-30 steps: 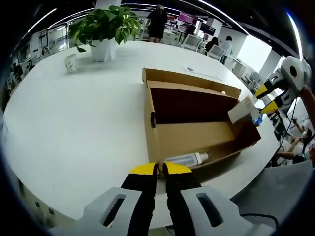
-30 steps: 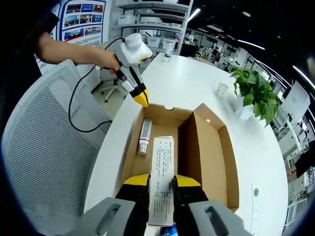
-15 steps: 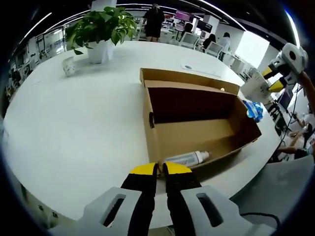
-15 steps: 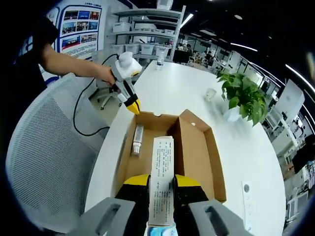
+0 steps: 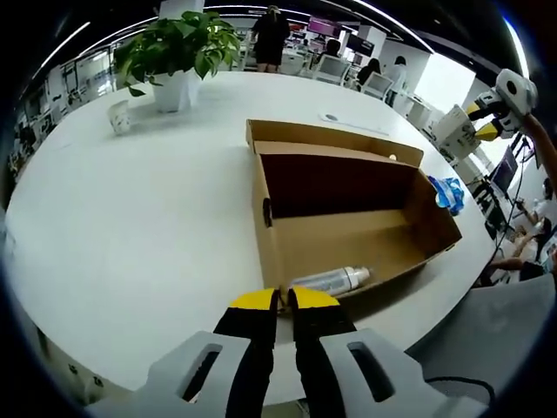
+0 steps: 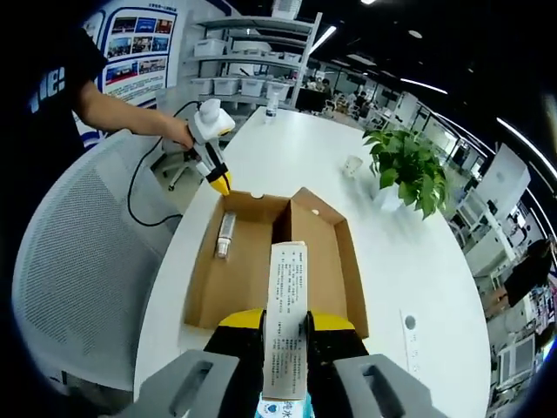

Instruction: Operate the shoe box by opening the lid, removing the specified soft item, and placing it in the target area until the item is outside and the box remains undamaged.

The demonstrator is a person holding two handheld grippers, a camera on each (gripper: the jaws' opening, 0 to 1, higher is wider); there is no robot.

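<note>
The shoe box [image 6: 278,252] is lying open on the white table [image 5: 130,218], its lid folded back, so the opening step appears to be done. A flat white packet with printed text [image 6: 288,331] is being held by the right gripper [image 6: 287,335], whose jaws are closed on its lower part; in the right gripper view the packet is raised above the box. In the left gripper view this packet [image 5: 455,138] is being carried beside the far end of the box, outside its walls. The step in hand seems to be the carrying of the removed item toward the target area. The left gripper [image 5: 285,300] is being kept at the near corner of the box, jaws closed with nothing between them. A bottle [image 5: 331,280] is lying inside the box, near that corner. A blue packet [image 5: 448,193] is lying on the table just beside the box. For the next move, a lowering onto bare table is probably needed, with a release only once the item is resting
</note>
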